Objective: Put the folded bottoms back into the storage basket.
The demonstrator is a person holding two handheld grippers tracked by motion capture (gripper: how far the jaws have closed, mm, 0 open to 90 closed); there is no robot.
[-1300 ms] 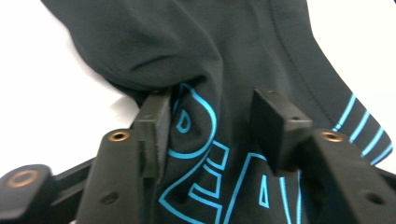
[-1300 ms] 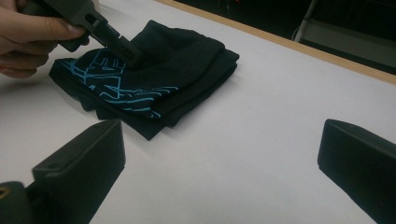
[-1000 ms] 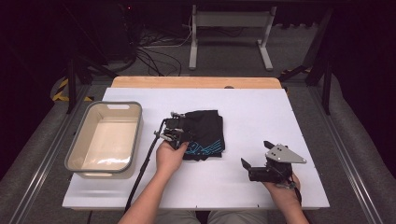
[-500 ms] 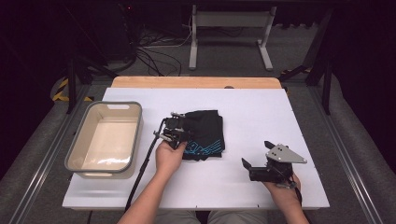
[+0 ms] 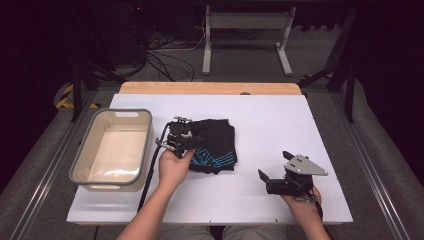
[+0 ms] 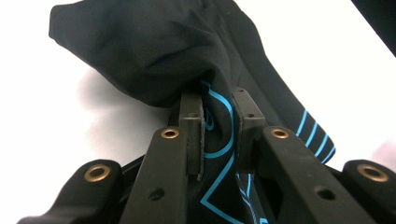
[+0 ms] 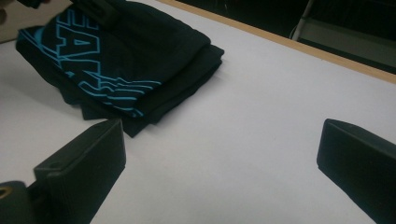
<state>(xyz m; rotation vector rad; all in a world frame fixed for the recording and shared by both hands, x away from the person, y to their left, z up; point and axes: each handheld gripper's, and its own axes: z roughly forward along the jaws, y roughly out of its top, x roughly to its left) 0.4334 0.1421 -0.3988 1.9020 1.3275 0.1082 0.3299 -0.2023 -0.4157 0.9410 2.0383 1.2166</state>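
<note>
A folded black garment with a blue print (image 5: 216, 145) lies mid-table. My left gripper (image 5: 192, 142) sits at its left edge, shut on a fold of the cloth. In the left gripper view the two pads (image 6: 192, 122) pinch the black fabric (image 6: 149, 46) and a bunch of it hangs lifted off the white surface. My right gripper (image 5: 273, 165) rests near the front right of the table, held open with nothing between its jaws. In the right gripper view (image 7: 224, 140) the garment (image 7: 126, 51) lies ahead and to the left, well apart from that gripper.
A grey-rimmed empty bin (image 5: 82, 155) stands at the left of the white table (image 5: 280, 120). A wooden strip runs along the table's far edge. A black cable trails from the left gripper toward the front edge. Dark floor with cables and a stand leg lies beyond.
My left gripper has risen a little, pulling the garment's left edge up with it. The right gripper has stayed put.
</note>
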